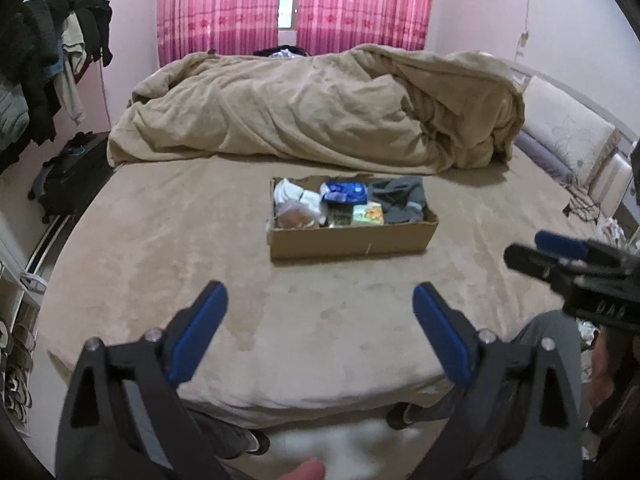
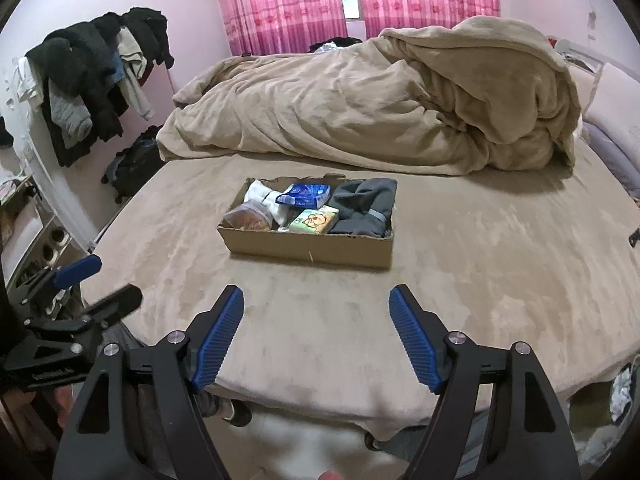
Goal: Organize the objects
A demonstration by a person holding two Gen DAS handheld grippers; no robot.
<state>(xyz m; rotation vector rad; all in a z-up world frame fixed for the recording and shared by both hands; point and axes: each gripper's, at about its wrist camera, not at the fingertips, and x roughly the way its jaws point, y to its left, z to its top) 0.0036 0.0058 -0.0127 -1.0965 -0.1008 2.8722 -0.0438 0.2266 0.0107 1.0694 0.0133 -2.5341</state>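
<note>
A shallow cardboard box (image 1: 352, 242) (image 2: 308, 249) sits on the tan bed. Inside lie white socks (image 1: 296, 194), a clear bag of brown food (image 2: 248, 216), a blue packet (image 1: 346, 192) (image 2: 306, 193), a green tissue pack (image 2: 314, 220) and folded grey clothing (image 1: 400, 200) (image 2: 364, 206). My left gripper (image 1: 320, 300) is open and empty above the bed's near edge, well short of the box. My right gripper (image 2: 316, 300) is open and empty, likewise short of the box. Each gripper shows at the side of the other's view: the right one (image 1: 520, 250), the left one (image 2: 112, 280).
A bunched tan duvet (image 1: 320, 108) fills the far half of the bed. Dark clothes hang on a rack (image 2: 92, 76) at the left, with a black bag (image 2: 132, 164) below. Pink curtains (image 1: 296, 4) cover the window. Pillows (image 1: 560, 136) lie at the right.
</note>
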